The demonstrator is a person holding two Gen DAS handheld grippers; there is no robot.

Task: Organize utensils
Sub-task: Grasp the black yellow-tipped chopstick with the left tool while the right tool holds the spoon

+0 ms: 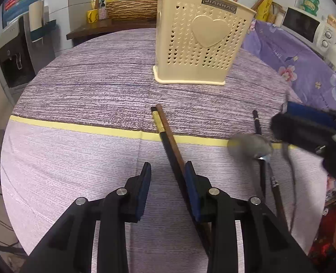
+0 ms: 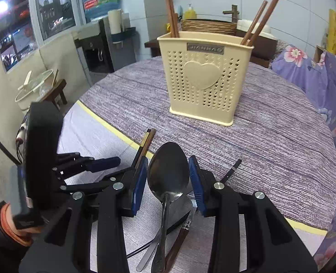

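Two grippers: both mine, jaws apart.
Left gripper (image 1: 168, 170): holds nothing; chopstick pair (image 1: 165, 132) on the cloth, touching its right finger.
Right gripper (image 2: 168, 166): spoon (image 2: 168, 170) between its fingers; I cannot tell whether they grip it.
Holder (image 2: 204, 77): upright further back on the tablecloth (image 1: 88, 86), brown chopsticks (image 2: 258, 20) inside.
Around: black chopstick (image 1: 257, 122), microwave (image 1: 304, 25).

Between blue pads (image 2: 196, 182) lies a silver spoon (image 2: 168, 170); ahead stand a cream heart-perforated holder (image 2: 204, 77), brown chopsticks (image 2: 262, 18), and purple-streaked cloth (image 1: 88, 86) with a yellow stripe (image 1: 77, 127).
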